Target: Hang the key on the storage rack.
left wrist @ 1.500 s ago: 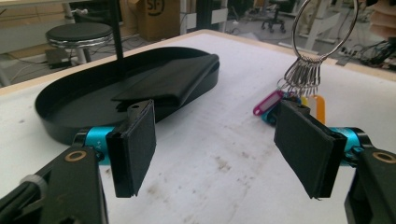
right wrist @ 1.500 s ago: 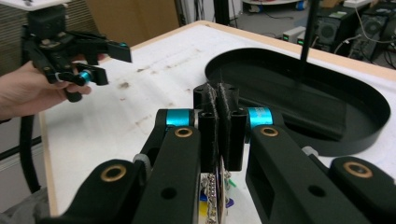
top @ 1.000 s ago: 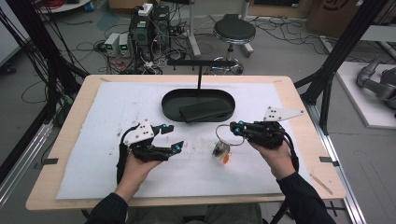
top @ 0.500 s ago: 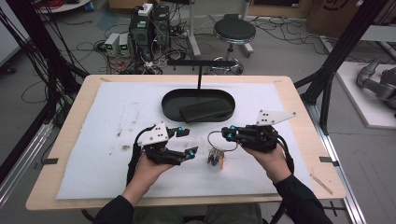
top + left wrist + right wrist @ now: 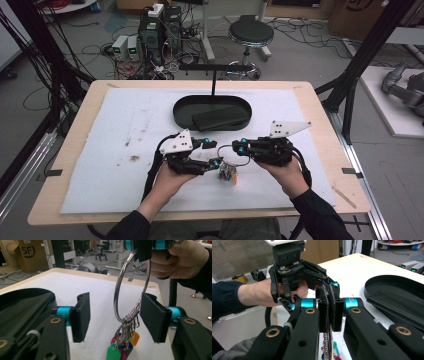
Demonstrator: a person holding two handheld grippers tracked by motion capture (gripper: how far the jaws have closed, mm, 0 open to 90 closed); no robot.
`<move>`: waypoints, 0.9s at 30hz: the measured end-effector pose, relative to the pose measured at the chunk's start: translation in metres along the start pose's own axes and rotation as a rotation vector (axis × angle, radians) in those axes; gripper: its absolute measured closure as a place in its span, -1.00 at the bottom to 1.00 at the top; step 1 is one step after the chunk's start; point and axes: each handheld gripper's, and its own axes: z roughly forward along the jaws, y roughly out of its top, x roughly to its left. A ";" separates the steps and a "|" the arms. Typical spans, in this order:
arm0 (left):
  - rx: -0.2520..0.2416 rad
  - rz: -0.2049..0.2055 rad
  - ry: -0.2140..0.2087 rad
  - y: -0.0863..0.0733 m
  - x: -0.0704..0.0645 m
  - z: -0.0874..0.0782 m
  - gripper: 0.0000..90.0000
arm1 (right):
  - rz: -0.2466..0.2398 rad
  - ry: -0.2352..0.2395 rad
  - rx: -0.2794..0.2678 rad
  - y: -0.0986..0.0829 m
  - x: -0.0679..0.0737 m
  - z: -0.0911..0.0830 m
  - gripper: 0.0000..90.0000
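Key ring (image 5: 131, 287) hangs above the bench (image 5: 125, 130), pinched at its top by our right gripper (image 5: 329, 312), tags (image 5: 122, 347) dangling. Our left gripper (image 5: 115, 315) straddles it, jaws spread; closing carelessly could twist the ring from that thin pinch.

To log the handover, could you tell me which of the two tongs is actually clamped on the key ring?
The right tongs: their jaws are shut on the key ring, while the left tongs stand open around it.
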 end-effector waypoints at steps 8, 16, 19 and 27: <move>-0.002 0.021 0.005 0.000 0.000 0.003 0.45 | -0.001 0.008 0.004 0.000 0.001 0.001 0.95; -0.014 0.052 0.009 0.001 -0.002 0.001 0.76 | 0.002 0.013 0.006 -0.001 0.001 0.002 0.95; -0.015 0.059 0.007 0.001 -0.003 0.001 0.85 | -0.001 0.013 0.005 -0.001 0.000 0.002 0.95; -0.033 0.064 0.020 0.001 -0.002 -0.002 0.91 | 0.009 0.020 0.006 -0.001 0.000 0.002 0.94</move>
